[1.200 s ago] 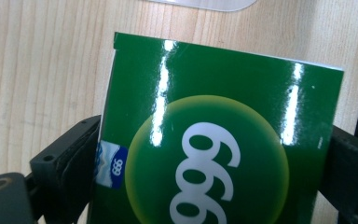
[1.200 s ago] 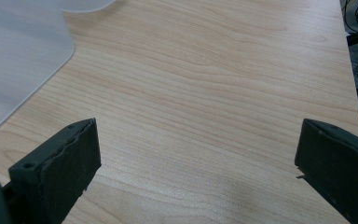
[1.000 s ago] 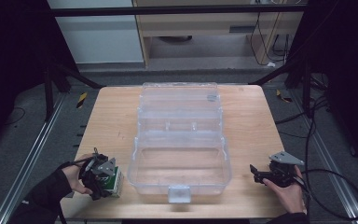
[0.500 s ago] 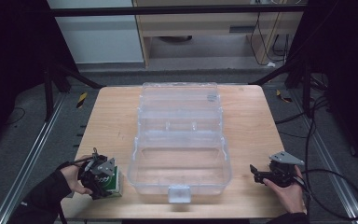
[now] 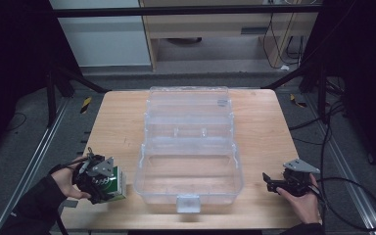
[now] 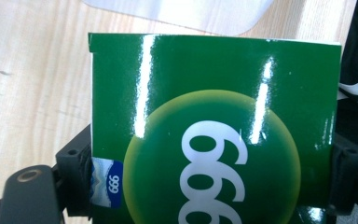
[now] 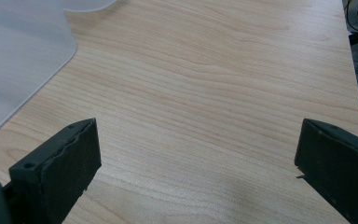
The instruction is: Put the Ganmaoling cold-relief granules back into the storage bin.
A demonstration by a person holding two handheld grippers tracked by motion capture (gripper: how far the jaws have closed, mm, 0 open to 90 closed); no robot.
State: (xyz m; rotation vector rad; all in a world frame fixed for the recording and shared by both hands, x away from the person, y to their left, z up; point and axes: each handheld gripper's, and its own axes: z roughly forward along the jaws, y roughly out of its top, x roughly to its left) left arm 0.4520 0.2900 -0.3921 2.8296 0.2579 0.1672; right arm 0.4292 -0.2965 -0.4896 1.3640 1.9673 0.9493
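A glossy green carton (image 6: 214, 126) marked 999 sits between the jaws of my left gripper (image 6: 209, 172), which is shut on it. From above, the green carton (image 5: 116, 183) is at the table's front left, just left of the clear plastic box (image 5: 188, 147). That box stands open in the middle of the table, its lid folded back. My right gripper (image 5: 271, 184) rests near the front right edge, open, with bare wood between its jaws. In the right gripper view the right gripper (image 7: 200, 163) has the box's corner (image 7: 18, 60) at the upper left.
The wooden table (image 5: 259, 127) has bare room left and right of the box. A latch tab (image 5: 188, 202) juts from the box's front wall. Cables (image 5: 352, 191) trail off the right edge. Dark frame legs and a cabinet stand behind the table.
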